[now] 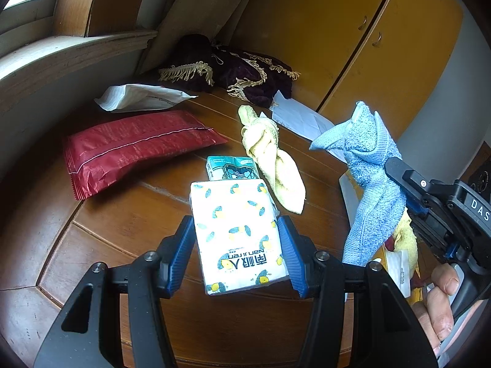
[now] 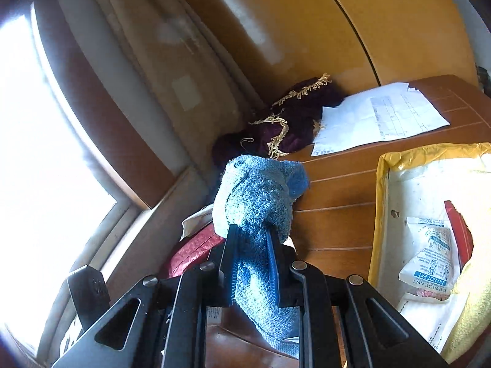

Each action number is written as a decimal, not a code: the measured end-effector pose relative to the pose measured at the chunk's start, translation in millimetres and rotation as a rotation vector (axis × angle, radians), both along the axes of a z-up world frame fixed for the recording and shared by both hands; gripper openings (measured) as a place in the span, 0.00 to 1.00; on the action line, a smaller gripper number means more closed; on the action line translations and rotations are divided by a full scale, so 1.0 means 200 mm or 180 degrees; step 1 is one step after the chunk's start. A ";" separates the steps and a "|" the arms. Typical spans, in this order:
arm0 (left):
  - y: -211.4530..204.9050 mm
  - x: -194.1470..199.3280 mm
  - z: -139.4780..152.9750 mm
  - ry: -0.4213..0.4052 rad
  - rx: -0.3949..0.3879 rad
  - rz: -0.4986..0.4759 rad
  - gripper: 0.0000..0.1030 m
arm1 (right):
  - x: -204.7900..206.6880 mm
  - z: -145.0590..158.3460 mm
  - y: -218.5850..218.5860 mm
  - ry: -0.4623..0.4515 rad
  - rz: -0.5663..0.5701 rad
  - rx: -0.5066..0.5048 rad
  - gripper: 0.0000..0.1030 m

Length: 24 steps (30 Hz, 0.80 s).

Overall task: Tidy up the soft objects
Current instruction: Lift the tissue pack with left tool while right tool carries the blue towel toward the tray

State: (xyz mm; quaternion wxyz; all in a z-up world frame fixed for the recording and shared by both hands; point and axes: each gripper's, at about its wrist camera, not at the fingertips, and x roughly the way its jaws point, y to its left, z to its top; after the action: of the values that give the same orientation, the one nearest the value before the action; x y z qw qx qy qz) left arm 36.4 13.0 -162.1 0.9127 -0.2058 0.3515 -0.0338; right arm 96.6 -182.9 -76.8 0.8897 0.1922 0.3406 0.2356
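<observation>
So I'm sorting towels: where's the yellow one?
In the left wrist view, the yellow towel lies on the wooden table, right of the red packet.

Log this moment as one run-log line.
left tool: shut on tissue pack | right tool: shut on blue towel, lifted | yellow towel: on table

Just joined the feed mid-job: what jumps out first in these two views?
The left tool is clamped on a white tissue pack printed with lemons, low over the brown wooden table. The right tool holds a knotted blue terry towel aloft; a twisted yellow towel lies mid-table.
</observation>
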 end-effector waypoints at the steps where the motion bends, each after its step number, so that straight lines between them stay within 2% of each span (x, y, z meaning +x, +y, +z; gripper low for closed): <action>1: 0.00 0.00 0.00 -0.0001 0.0000 -0.0002 0.52 | 0.00 0.00 0.01 -0.0017 -0.0001 -0.0034 0.16; 12: 0.00 0.00 0.00 -0.0009 0.0003 0.0005 0.52 | 0.02 -0.03 0.00 0.0161 -0.0001 0.0035 0.17; 24: 0.00 0.00 0.00 -0.0013 0.0002 0.0008 0.52 | 0.03 -0.03 0.01 0.0184 -0.0022 0.0011 0.17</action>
State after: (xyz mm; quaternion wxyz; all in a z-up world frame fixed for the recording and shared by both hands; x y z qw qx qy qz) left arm 36.2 13.2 -161.9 0.9135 -0.2058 0.3493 -0.0330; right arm 101.8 -181.2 -82.9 0.8799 0.2016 0.3651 0.2275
